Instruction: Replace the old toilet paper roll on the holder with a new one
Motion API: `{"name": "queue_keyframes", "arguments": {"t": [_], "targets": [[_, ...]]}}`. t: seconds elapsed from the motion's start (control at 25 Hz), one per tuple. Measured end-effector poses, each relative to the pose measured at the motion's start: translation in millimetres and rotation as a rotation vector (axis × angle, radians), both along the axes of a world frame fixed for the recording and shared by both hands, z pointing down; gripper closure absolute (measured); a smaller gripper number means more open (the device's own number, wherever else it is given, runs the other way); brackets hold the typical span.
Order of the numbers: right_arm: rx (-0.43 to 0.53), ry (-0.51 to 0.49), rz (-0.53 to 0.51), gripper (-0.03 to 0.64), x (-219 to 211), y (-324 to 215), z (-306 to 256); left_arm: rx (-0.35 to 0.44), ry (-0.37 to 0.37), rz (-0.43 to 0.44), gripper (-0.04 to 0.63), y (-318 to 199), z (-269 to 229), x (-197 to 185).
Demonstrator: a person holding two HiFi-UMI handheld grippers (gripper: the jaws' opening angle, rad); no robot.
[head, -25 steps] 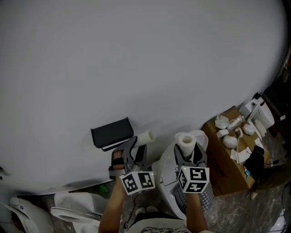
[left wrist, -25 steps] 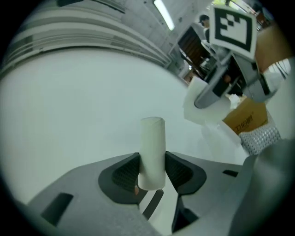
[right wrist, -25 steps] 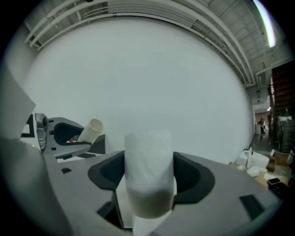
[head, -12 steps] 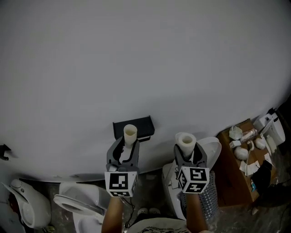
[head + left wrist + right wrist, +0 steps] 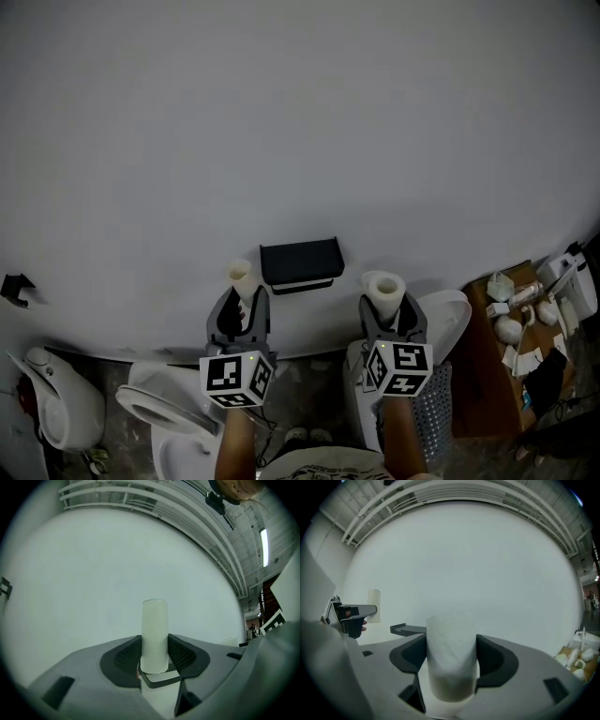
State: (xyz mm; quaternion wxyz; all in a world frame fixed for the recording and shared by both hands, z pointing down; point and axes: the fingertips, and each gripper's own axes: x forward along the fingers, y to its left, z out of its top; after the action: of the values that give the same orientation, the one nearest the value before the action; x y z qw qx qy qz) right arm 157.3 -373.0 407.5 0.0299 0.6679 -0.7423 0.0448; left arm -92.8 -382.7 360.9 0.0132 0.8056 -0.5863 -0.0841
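The black paper holder (image 5: 300, 262) hangs on the white wall, with no roll on it. My left gripper (image 5: 239, 302) is just left of it, shut on the thin bare cardboard tube (image 5: 240, 277), which stands upright between the pads (image 5: 180, 654). To the holder's right, my right gripper (image 5: 384, 314) is shut on the full white toilet paper roll (image 5: 383, 291), also upright. In the right gripper view the full roll (image 5: 452, 656) fills the jaws, with the holder (image 5: 408, 629) and the tube (image 5: 373, 605) off to the left.
A white toilet (image 5: 159, 412) stands below my left gripper and another white fixture (image 5: 56, 417) at far left. A white toilet lid (image 5: 450, 323) and mesh basket (image 5: 433, 403) sit at lower right. A cardboard box (image 5: 487, 375) with small white items is at far right.
My left gripper has carried the cardboard tube from the holder's right end to its left side, rolling it upright. The right gripper has kept the full roll just right of the holder.
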Motion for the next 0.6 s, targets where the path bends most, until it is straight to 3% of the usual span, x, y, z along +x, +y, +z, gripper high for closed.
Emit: {"name": "queue_keyframes", "arguments": {"t": [0.28,0.4,0.6], "targets": [[-0.006,0.027,-0.015,0.313,-8.7,-11.3,1.6,-0.002,-0.016,-0.027,0.419,0.5,-1.4,-17.1],[-0.027,0.16,-0.019,0.313,-6.9,-22.7,9.5,-0.005,-0.023,-0.036,0.419,1.6,-0.5,-24.2],[-0.054,0.479,-0.039,0.313,-2.7,-50.4,24.2,-0.007,-0.03,-0.055,0.42,2.2,-0.3,-38.5]]}}
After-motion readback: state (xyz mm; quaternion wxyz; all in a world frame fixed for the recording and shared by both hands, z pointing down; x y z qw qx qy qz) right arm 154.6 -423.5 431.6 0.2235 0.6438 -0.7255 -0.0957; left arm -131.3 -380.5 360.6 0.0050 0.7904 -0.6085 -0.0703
